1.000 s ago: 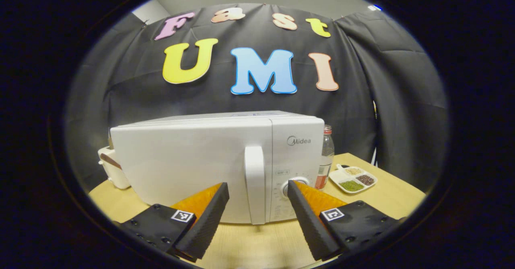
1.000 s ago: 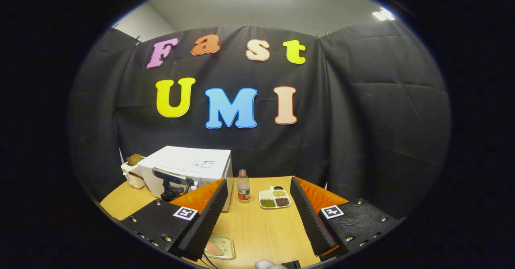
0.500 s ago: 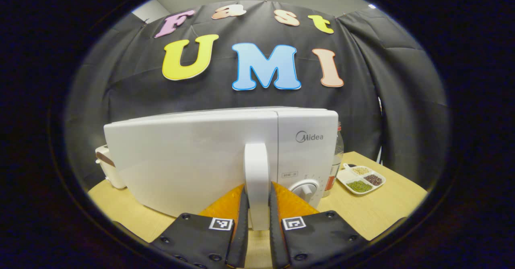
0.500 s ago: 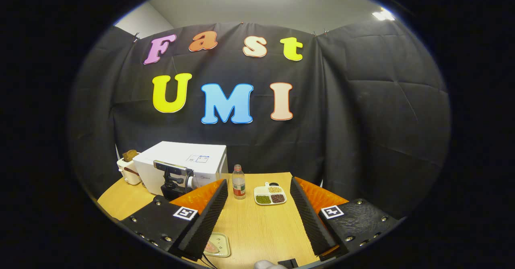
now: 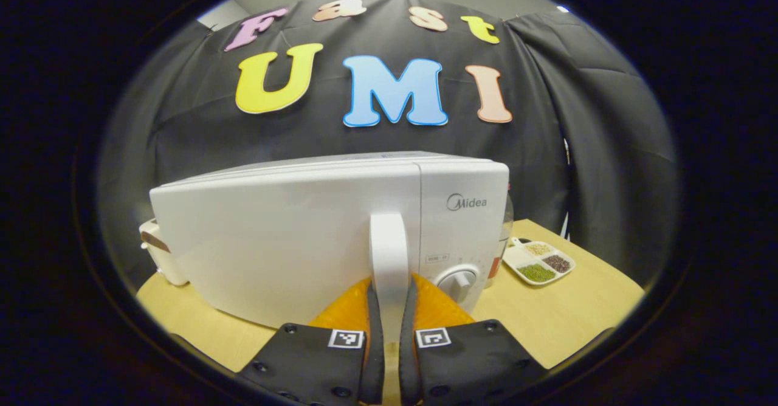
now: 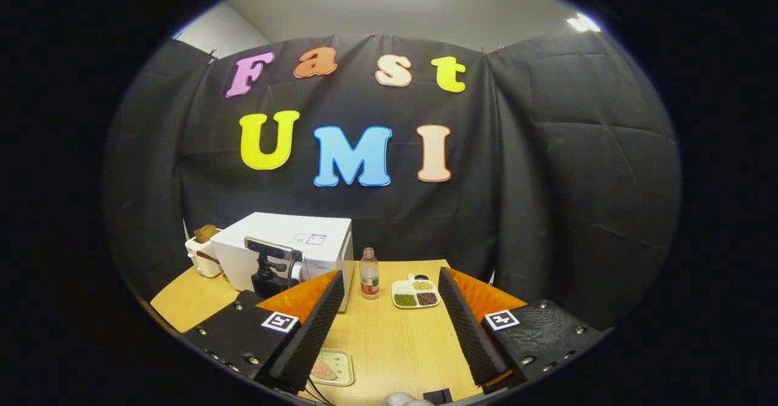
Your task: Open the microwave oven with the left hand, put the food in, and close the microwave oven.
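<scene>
The microwave oven [image 5: 292,236] stood at the table's [image 5: 565,315] back left, its door shut; the upright door handle [image 5: 389,254] sat clamped between both fingers of the left gripper [image 5: 389,333], pressed from either side. The food lay on a small tray [image 6: 333,368] at the near table edge in the right gripper view, just beside the right gripper [image 6: 389,315], which hung above the table with fingers wide apart and nothing between them. Right of the oven stood a bottle [image 6: 369,281], then a divided dish of grains [image 6: 416,293]; a toaster [image 6: 200,254] stood left of the oven.
</scene>
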The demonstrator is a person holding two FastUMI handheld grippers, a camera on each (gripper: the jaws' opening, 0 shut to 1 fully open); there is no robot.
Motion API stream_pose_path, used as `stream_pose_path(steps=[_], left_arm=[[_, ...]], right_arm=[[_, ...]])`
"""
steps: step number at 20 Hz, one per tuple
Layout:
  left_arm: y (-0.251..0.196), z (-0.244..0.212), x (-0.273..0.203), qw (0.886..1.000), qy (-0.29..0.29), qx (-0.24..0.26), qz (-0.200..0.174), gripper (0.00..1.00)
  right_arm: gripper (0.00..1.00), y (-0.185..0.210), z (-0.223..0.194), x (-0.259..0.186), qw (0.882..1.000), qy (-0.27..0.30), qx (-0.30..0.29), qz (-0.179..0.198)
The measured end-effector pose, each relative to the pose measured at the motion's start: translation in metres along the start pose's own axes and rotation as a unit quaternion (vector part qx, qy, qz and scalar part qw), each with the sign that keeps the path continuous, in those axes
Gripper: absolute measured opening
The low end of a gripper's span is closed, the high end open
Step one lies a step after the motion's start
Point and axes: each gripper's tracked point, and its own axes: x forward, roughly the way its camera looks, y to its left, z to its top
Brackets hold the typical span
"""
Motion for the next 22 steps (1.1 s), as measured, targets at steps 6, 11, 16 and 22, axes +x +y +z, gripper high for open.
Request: stream_pose_path(steps=[6,11,16,22], left_arm=[[0.043,-0.033,-0.134,0.999,-0.025,0.034,0.006,0.18],[0.107,-0.054,-0.216,0.995,0.005,0.076,0.063,0.28],[0.178,-0.064,-0.266,0.990,0.022,0.070,0.123,0.31],[0.245,-0.076,-0.303,0.990,0.029,0.033,0.136,0.38]], right_arm=[[0.96,0.025,-0.005,-0.002,0.999,0.010,0.012,0.045],[0.95,0.056,-0.007,-0.014,0.995,0.018,0.012,0.093],[0.96,0.087,-0.012,-0.027,0.992,0.015,0.006,0.122],[0.96,0.128,-0.028,-0.035,0.988,0.035,0.012,0.147]])
